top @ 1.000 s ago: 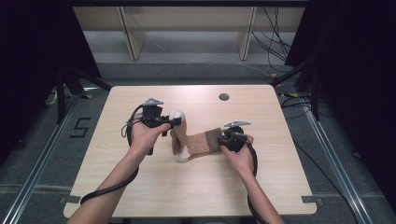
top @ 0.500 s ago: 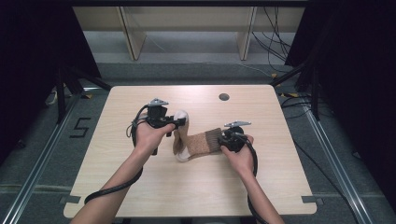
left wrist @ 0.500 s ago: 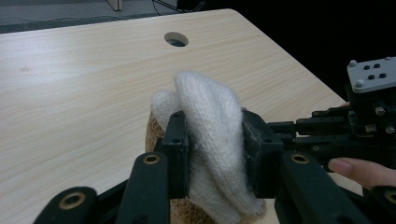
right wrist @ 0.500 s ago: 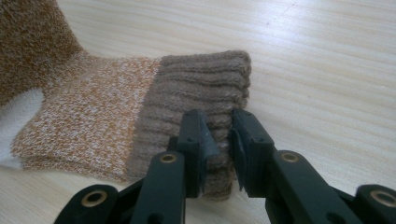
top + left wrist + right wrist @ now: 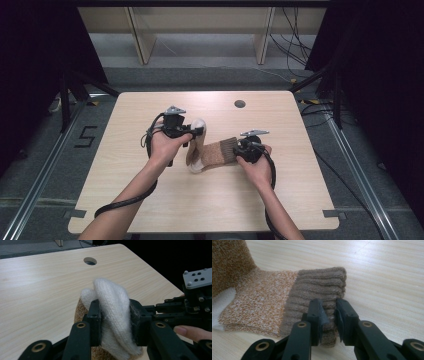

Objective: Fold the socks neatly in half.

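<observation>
A knitted sock in orange-brown with a white toe and a brown ribbed cuff lies folded near the middle of the wooden table. My left gripper is shut on the white toe end and holds it lifted above the table. My right gripper is shut on the ribbed cuff, which rests low on the wood. In the left gripper view the right gripper and a fingertip of the hand holding it appear at the right edge.
A round cable hole sits in the table's far side, also seen as the hole in the left gripper view. Black cables trail from both grippers toward the near edge. Bare wood surrounds the sock.
My left gripper has carried the white toe end a little to the right, toward the cuff, folding the sock further. The right gripper has stayed where it was.
</observation>
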The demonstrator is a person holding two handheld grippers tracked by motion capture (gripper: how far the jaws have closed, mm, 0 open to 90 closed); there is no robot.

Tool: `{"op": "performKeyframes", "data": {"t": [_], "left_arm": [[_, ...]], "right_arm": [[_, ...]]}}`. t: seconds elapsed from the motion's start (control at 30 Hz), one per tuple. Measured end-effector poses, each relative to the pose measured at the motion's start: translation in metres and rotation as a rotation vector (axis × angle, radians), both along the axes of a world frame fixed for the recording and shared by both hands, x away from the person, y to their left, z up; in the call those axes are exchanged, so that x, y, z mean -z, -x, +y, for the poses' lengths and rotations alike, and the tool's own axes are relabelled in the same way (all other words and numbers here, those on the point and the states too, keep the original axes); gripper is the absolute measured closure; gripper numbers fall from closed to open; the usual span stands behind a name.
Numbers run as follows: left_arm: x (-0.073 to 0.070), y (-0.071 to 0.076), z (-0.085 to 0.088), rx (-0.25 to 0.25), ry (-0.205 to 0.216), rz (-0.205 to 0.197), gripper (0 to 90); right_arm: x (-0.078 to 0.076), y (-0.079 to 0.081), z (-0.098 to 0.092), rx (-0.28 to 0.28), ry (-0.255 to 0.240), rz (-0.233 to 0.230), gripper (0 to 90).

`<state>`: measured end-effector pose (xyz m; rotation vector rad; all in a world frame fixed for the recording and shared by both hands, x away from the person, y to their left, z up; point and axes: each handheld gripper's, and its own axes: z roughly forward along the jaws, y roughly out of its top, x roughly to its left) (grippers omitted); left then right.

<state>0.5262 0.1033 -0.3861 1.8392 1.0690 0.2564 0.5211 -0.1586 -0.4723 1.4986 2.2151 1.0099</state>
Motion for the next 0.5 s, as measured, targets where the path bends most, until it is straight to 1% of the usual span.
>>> {"op": "performKeyframes", "data": {"t": [0.03,0.1,0.13,0.17,0.2,0.43,0.5], "left_arm": [[0.0001,0.0003,-0.0019,-0.005,0.007,-0.002,65.5],[0.0004,0.0002,-0.0024,-0.003,0.008,-0.004,65.6],[0.0002,0.0001,-0.002,0.007,-0.004,-0.003,65.6],[0.0006,0.0002,-0.0038,0.0,0.013,-0.002,65.5],[0.0005,0.0005,-0.0048,-0.002,0.008,-0.003,65.5],[0.0009,0.0002,-0.0074,0.004,0.009,0.0,65.6],[0.0012,0.0,-0.0079,0.011,-0.002,0.001,65.5]], "right_arm": [[0.0,0.0002,-0.0002,0.002,-0.002,0.001,74.2],[0.0001,0.0002,-0.0004,0.002,-0.002,0.0,74.2],[0.0,0.0003,-0.0005,0.004,0.0,-0.001,74.2],[-0.0003,0.0005,-0.0005,0.006,0.007,-0.001,74.2],[-0.0008,0.0008,-0.0007,0.008,0.014,-0.001,74.2],[-0.0007,0.0009,-0.0007,0.009,0.013,-0.001,74.2],[-0.0006,0.001,-0.0009,0.009,0.013,-0.002,74.2]]}}
